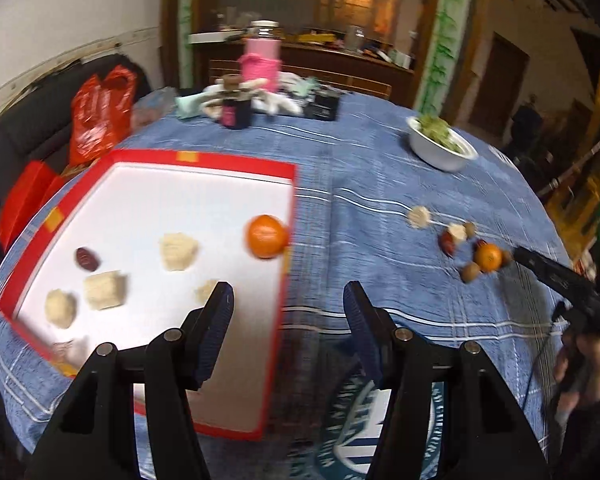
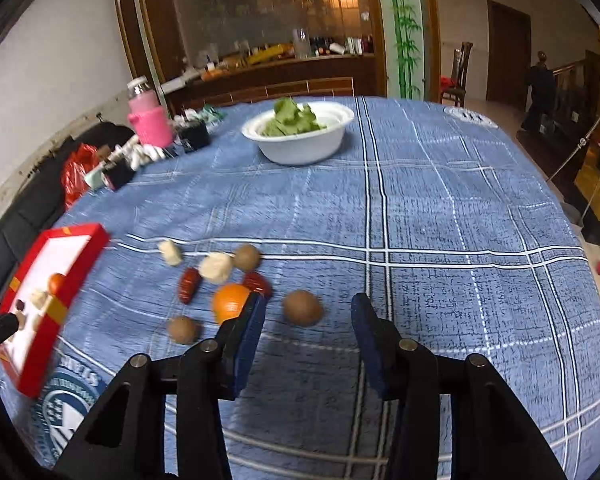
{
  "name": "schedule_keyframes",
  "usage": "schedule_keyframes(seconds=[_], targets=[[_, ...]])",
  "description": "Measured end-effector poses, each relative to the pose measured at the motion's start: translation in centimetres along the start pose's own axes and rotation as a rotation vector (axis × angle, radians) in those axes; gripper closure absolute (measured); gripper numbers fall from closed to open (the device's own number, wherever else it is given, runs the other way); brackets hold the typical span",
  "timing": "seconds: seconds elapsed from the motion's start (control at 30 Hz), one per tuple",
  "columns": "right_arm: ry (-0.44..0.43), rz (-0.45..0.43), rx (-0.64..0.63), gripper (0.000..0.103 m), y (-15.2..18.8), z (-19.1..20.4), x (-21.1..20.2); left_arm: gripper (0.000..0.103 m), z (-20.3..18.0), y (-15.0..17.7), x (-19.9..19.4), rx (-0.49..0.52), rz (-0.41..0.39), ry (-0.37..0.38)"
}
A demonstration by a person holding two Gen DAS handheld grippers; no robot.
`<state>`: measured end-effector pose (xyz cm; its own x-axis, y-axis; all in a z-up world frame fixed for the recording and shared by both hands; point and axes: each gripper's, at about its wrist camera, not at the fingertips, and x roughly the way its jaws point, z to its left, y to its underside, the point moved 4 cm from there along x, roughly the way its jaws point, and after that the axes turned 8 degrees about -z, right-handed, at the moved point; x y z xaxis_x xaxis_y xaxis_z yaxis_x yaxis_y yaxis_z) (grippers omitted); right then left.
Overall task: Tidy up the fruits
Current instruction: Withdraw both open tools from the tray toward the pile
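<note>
A red-rimmed white tray (image 1: 204,159) lies on the blue cloth at the left. In it are an orange (image 1: 266,236), a dark date (image 1: 86,259) and several pale chunks (image 1: 178,250). My left gripper (image 1: 288,300) is open and empty above the tray's right edge. In the right wrist view a loose group lies on the cloth: an orange (image 2: 230,301), red dates (image 2: 189,285), pale chunks (image 2: 216,266) and brown round fruits (image 2: 302,307). My right gripper (image 2: 308,312) is open and empty, just behind the nearest brown fruit.
A white bowl of greens (image 2: 300,136) stands at the back of the table. A pink bottle (image 2: 148,120), small dark jars and packets (image 2: 118,172) sit at the back left. A red plastic bag (image 1: 100,116) lies beyond the table's left edge.
</note>
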<state>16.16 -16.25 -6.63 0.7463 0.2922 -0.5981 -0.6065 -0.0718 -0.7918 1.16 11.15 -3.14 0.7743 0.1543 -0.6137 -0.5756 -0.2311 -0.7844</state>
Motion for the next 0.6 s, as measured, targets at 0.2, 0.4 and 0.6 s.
schedule_keyframes(seconds=[0.2, 0.4, 0.6], targets=[[-0.019, 0.056, -0.037, 0.066, 0.2, 0.4, 2.5, 0.047, -4.1, 0.4, 1.2, 0.074, 0.035, 0.062], [-0.035, 0.082, -0.022, 0.076, 1.0, 0.1, 3.5, 0.047, -8.3, 0.5, 3.1, 0.139, 0.063, 0.116], [-0.054, 0.052, 0.03, 0.076, 0.8, -1.1, 2.7, 0.047, -13.3, 0.5, 5.4, 0.199, 0.092, 0.169]])
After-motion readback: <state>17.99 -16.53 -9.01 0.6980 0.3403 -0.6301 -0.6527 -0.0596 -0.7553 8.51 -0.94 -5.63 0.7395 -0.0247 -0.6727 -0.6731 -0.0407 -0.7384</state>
